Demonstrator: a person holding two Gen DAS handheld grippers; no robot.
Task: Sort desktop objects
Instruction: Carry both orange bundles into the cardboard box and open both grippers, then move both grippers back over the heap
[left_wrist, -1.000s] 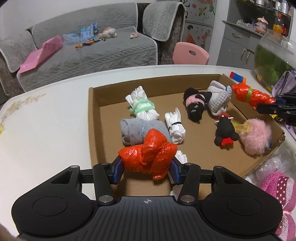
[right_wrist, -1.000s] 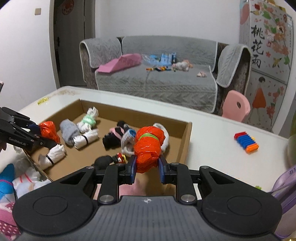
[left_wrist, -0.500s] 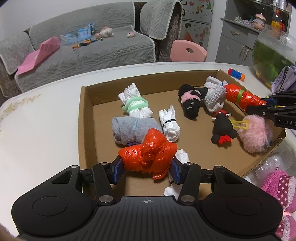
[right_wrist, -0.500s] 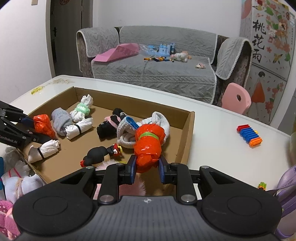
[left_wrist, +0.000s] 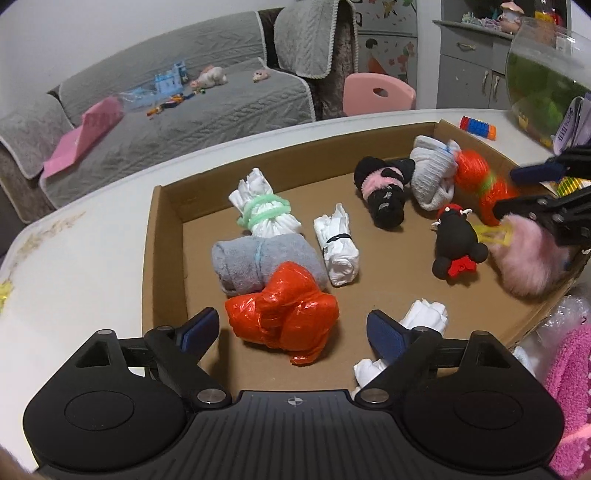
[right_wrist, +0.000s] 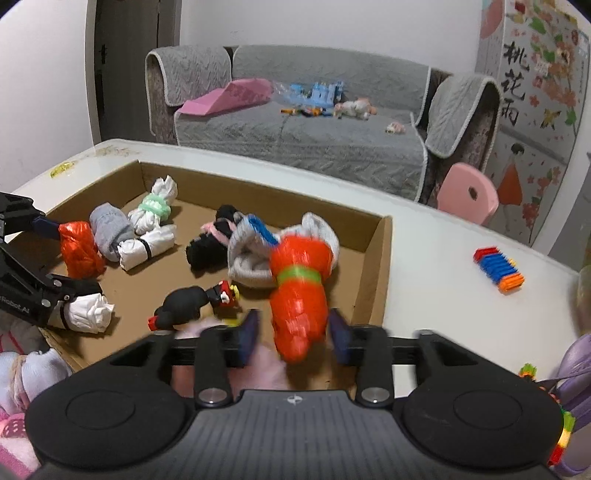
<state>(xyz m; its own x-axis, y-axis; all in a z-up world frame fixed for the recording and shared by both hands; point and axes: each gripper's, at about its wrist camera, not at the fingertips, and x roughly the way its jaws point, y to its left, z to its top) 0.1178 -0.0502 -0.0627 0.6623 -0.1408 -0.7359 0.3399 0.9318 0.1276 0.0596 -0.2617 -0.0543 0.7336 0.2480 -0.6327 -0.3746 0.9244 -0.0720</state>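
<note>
In the cardboard box (left_wrist: 162, 258) on the white surface (left_wrist: 74, 258), counting from the near edge, lie two orange plastic bundles, three white bundles, one grey towel roll (left_wrist: 258, 264), one black toy (left_wrist: 456, 245), one pink pompom (left_wrist: 532, 258), one black sock roll (left_wrist: 384, 194) and one pale grey sock bundle (left_wrist: 432, 177). The left hand-held gripper (left_wrist: 291, 328) has just been opening and stands wide, released, its pads clear of the nearest orange bundle (left_wrist: 284, 317) lying between them on the box floor. The right hand-held gripper (right_wrist: 291, 334) has also just been opening; the green-banded orange bundle (right_wrist: 299, 291) sits between its parted pads without touching them, against the pale grey sock bundle.
</note>
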